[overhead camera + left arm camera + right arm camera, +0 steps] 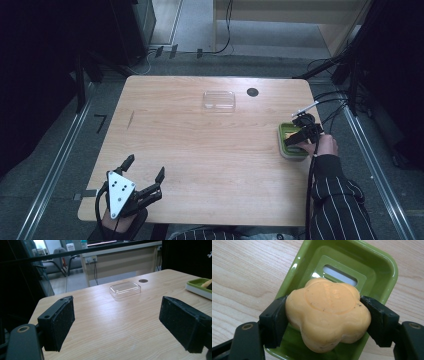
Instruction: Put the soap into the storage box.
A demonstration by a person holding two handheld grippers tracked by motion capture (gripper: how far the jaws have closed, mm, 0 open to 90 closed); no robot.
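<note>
The orange flower-shaped soap (328, 313) sits clamped between the two black jaws of the right tool (324, 317), which press on its opposite lobes directly over the green soap dish (384, 267) at the right edge of the tabletop (200, 150); whether the bar rests on the dish floor or hangs just clear of it cannot be told. The main risk, as I judge it, lies in the grip itself: the soap's sides are rounded and probably slick, and the pads meet only curved lobes, so a tilt or a jerk could let the bar twist or squirt out, dropping it onto the wood or off the near edge. Squeezing harder might dent it instead. The dish is light-looking and close to the edge, so a nudge from the jaws could shove it off. The left tool (145, 181) hovers wide and empty at the near left corner, well apart from the clear plastic lid (219, 99) lying far across the tabletop.
</note>
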